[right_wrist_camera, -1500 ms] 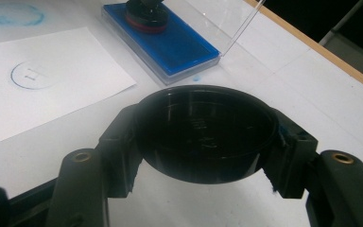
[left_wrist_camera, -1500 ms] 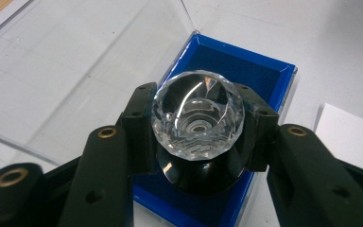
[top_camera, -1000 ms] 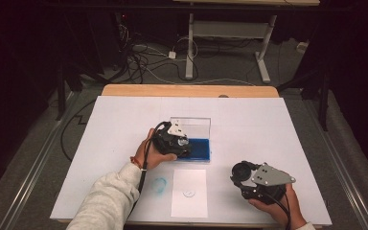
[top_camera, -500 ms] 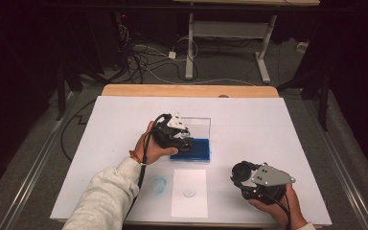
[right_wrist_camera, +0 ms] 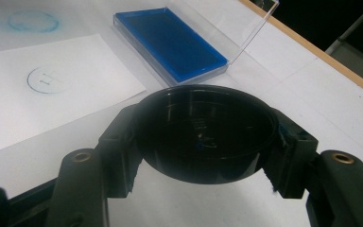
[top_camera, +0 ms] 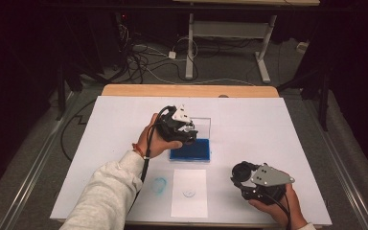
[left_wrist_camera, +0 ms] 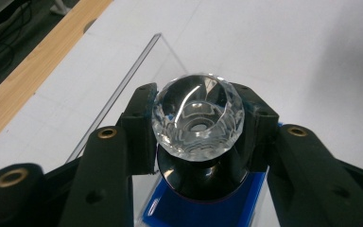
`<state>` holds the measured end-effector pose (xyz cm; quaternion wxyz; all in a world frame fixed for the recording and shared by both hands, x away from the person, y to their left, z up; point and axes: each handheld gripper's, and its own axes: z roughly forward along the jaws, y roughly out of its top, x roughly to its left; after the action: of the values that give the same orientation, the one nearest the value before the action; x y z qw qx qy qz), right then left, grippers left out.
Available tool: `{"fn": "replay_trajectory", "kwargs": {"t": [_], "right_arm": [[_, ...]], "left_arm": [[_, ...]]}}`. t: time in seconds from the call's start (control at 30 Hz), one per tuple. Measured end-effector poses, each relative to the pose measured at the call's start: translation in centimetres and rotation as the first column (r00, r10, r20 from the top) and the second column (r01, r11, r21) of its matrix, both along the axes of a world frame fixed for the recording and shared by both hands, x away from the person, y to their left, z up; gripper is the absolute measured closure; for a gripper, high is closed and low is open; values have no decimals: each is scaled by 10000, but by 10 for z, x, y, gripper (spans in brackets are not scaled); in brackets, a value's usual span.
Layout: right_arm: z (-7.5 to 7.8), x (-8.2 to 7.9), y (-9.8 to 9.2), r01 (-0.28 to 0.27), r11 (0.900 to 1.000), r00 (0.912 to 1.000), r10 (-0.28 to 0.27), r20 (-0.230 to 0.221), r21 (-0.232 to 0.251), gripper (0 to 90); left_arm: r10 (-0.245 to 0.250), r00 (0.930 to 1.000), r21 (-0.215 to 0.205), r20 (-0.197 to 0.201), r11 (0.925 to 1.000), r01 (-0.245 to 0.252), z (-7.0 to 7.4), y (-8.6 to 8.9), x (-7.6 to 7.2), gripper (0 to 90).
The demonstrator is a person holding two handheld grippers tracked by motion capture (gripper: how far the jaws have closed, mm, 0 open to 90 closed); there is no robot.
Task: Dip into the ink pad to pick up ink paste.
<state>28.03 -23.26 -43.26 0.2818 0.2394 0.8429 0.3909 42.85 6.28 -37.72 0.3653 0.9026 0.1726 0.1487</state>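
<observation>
Right gripper point(top_camera: 252, 184) sits near the tabletop's point(top_camera: 124, 115) near edge, toward its right corner, its jaws closed on a round black cap point(right_wrist_camera: 203, 137) whose hollow side faces the camera in the right gripper view. Just toward the middle of that same edge lies a white sheet of paper point(top_camera: 189, 191) carrying one faint blue ring print point(top_camera: 189, 193), and beside the sheet, on the bare tabletop, a second blue ring smudge point(top_camera: 159, 185).

Farther in, about the middle of the tabletop, stands the ink pad point(top_camera: 190, 149), a flat blue tray with its clear lid point(top_camera: 202, 125) hinged up on the far side. Left gripper point(top_camera: 186, 135) hangs over the pad's left part, jaws clamped on the stamp point(left_wrist_camera: 198, 118) by its faceted clear knob, with the black body beneath pointing down at the blue surface; in the left gripper view the stamp's face looks lifted off the ink, though the gap cannot be judged exactly.

What the next move likely turns on: the paper lies nearward of the stamp, toward the person, with the stamp's long axis upright, so the left hand point(top_camera: 160, 141) is the one placed to carry it back and press down, while the right hand point(top_camera: 278, 208) holds the cap clear at the side
</observation>
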Motion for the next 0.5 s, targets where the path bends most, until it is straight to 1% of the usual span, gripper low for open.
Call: {"fn": "replay_trajectory", "kwargs": {"t": [0.07,0.23,0.37,0.5], "right_arm": [[0,0,0,-25,10000,10000,25,20,-77,385],[-1,0,-1,2,10000,10000,-2,-15,-38,385],[-2,0,-2,47,10000,10000,-47,-24,-86,385],[-3,1,-1,40,9999,10000,-41,-60,-140,385]], "left_arm": [[-83,10000,25,48,10000,83,-1,-5,0,547],[-211,9994,-18,275,9998,212,2,-11,0,546],[-293,9992,-312,279,9991,301,3,-12,1,547],[-339,9994,-478,112,9983,344,-3,-14,2,547]]}}
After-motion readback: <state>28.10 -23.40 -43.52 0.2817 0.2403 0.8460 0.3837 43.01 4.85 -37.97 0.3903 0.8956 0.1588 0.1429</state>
